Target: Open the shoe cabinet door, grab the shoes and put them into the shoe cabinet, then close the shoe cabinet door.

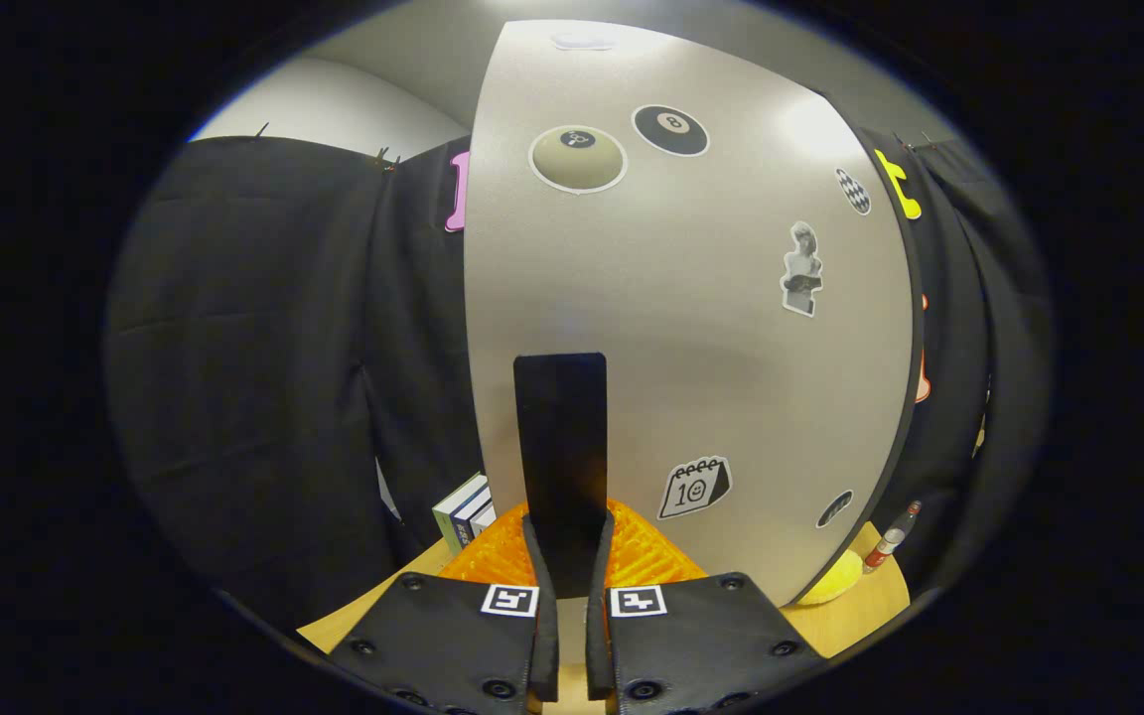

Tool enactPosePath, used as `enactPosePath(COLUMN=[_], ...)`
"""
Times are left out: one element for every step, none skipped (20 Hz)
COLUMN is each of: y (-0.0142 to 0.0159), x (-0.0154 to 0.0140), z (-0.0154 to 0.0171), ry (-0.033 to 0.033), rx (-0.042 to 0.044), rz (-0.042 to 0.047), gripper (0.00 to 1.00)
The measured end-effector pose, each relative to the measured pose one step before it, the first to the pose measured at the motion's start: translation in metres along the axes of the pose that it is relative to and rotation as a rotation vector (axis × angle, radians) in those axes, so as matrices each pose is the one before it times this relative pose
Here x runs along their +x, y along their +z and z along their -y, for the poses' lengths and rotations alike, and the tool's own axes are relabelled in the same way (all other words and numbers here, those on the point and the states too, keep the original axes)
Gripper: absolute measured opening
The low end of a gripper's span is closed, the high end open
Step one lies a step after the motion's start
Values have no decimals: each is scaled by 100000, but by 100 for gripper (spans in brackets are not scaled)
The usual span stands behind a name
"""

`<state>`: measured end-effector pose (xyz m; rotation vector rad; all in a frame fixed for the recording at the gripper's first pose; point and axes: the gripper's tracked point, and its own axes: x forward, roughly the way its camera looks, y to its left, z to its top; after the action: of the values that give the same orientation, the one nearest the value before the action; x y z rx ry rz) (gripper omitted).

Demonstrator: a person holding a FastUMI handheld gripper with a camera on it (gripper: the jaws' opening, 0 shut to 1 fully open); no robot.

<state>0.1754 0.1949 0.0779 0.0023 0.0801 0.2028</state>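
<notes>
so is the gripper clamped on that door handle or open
Clamped: the gripper has both fingers pressed on the dark upright handle of the cabinet door, no gap either side.

We see our handheld two-finger gripper [572, 556]: two broad matte plates studded with round screws, each bearing a square black-and-white coded marker near its inner corner, narrowing into slim, flat fingers [539, 566].

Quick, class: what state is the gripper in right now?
Gripper: fingers closed on the black handle of the shoe cabinet door.
</notes>
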Motion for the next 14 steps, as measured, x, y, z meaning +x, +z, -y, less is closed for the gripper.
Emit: enactPosePath(y=[-94, 8, -167, -98, -91, -22, -111, -93, -108, -7, -27, 14, -63, 11], x=[-673, -479, -274, -312, -346, -286, -569, -538, -593, -559, -371, -523, -459, -578], z=[156, 244, 247, 303, 147, 272, 285, 253, 172, 367, 512, 540, 356, 455], ry=[1292, 1110, 771, 356, 15, 62, 455, 783, 510, -57, -396, -692, -464, -497], rx=[460, 676, 433, 462, 108, -293, -187, 210, 780, 968, -376, -848, -485, 265], rz=[-57, 54, -460, -19, 160, 527, -84, -329, -2, 212, 540, 639, 451, 392], gripper=[12, 12, 12, 12, 12, 12, 12, 12, 12, 12, 12, 12, 12, 12])
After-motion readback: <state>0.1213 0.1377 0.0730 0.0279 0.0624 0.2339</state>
